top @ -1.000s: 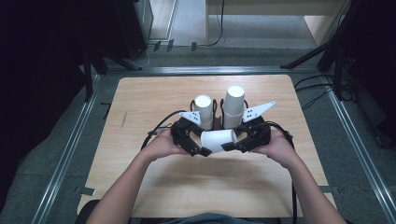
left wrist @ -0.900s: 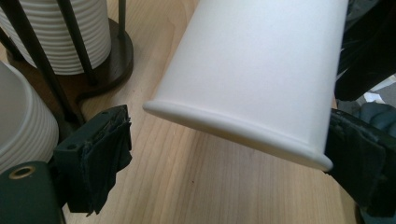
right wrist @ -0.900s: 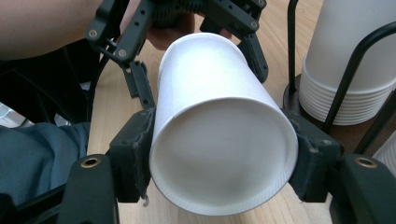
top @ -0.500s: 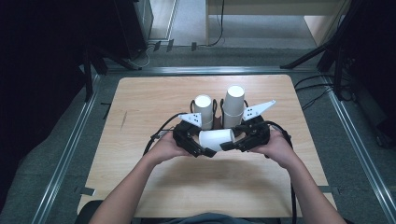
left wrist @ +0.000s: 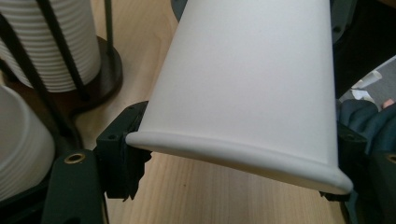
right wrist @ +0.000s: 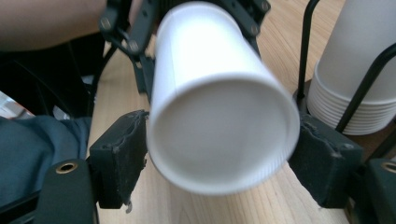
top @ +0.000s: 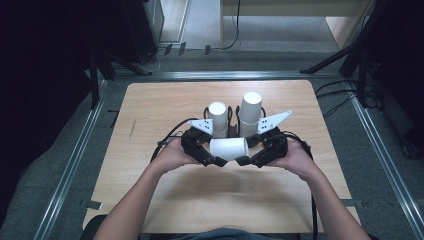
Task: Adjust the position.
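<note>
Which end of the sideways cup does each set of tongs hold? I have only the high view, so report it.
Observer: The left tongs clamp the white cup at its rolled rim, with a pad against each side.
Operator: Now the right ones.
Observer: The right tongs pinch the closed base end, which faces their camera.
Operator: Check the holders behind.
Observer: Each cup stack shows many nested rims and stands inside a black wire holder.
</note>
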A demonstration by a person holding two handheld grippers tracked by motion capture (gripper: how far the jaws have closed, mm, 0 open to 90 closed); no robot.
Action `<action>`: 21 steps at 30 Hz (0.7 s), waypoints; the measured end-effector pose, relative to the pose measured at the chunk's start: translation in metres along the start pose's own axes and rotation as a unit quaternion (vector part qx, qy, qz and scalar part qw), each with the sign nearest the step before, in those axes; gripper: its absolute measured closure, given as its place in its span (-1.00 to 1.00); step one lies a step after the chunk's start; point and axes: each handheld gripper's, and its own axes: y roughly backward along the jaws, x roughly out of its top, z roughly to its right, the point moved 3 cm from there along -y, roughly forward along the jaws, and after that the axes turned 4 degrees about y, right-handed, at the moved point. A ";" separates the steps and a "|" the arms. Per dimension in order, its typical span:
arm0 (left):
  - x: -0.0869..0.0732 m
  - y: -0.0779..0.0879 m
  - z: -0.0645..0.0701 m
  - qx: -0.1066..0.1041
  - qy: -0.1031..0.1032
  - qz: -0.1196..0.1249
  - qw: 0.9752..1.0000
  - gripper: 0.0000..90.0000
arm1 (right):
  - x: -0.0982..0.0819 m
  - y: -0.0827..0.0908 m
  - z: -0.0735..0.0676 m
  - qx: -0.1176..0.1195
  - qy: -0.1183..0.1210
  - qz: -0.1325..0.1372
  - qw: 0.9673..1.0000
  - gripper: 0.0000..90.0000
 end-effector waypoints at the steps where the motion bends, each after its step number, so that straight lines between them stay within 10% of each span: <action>1: 0.000 0.003 0.000 0.002 0.001 0.005 1.000 -0.45 | 0.000 0.000 0.000 0.000 0.000 0.000 1.000 -0.46; 10: 0.003 0.016 0.001 0.003 -0.001 -0.043 0.999 -0.45 | -0.006 -0.009 0.002 -0.006 0.005 -0.041 0.999 -0.46; 21: 0.010 0.010 -0.003 0.021 -0.014 -0.121 0.992 -0.45 | -0.008 -0.016 0.003 -0.019 0.024 -0.068 0.997 -0.46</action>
